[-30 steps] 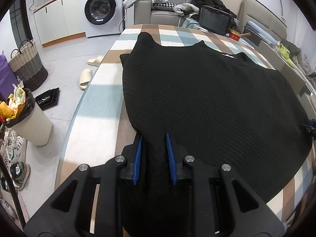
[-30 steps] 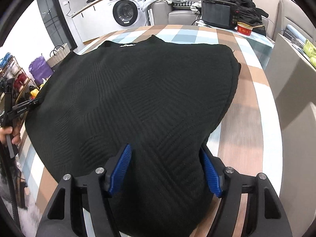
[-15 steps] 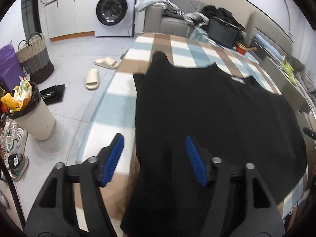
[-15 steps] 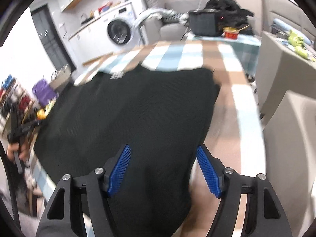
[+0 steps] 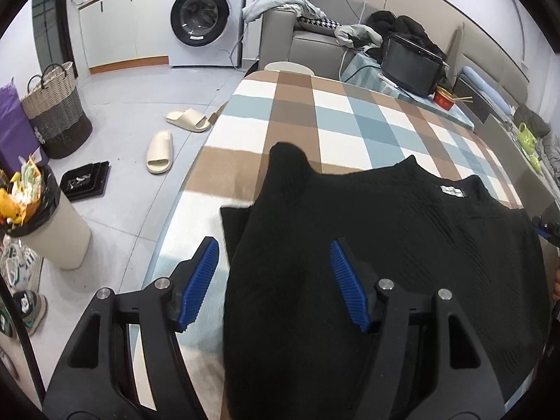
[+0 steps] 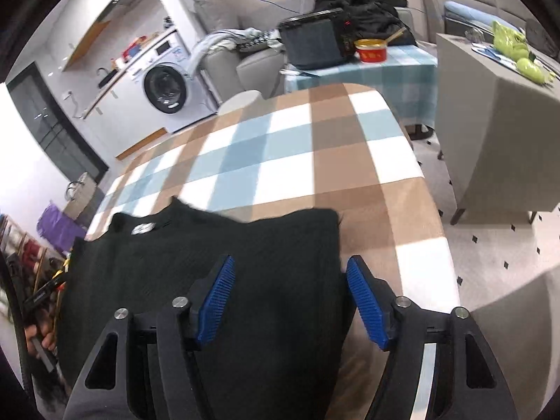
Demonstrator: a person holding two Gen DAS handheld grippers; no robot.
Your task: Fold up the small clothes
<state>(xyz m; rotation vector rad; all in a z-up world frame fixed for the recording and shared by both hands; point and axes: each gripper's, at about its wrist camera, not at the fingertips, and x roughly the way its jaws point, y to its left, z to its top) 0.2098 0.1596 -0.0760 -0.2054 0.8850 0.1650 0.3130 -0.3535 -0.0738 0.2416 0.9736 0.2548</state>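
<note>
A black knit sweater (image 5: 402,245) lies spread flat on the checked table (image 5: 315,115), a white label (image 5: 451,190) at its collar. My left gripper (image 5: 274,276) is open and empty, raised over the sweater's left edge. In the right wrist view the sweater (image 6: 196,266) fills the lower left, with its label (image 6: 143,228) visible. My right gripper (image 6: 288,297) is open and empty, raised over the sweater's right edge; the garment's side edge runs between the jaws. The sweater's near hem is hidden behind both grippers.
The table's far half (image 6: 297,147) shows bare checked cloth. A black appliance (image 5: 409,66) and a red bowl (image 5: 444,99) stand on a side table beyond. Left on the floor are a bin (image 5: 45,224), slippers (image 5: 161,147) and a basket (image 5: 56,112). A grey cabinet (image 6: 490,133) stands right.
My left gripper, shut on the sweater's hem a second ago, has opened and let go. Both grippers have lifted and drawn back, so the sweater looks smaller and lower.
</note>
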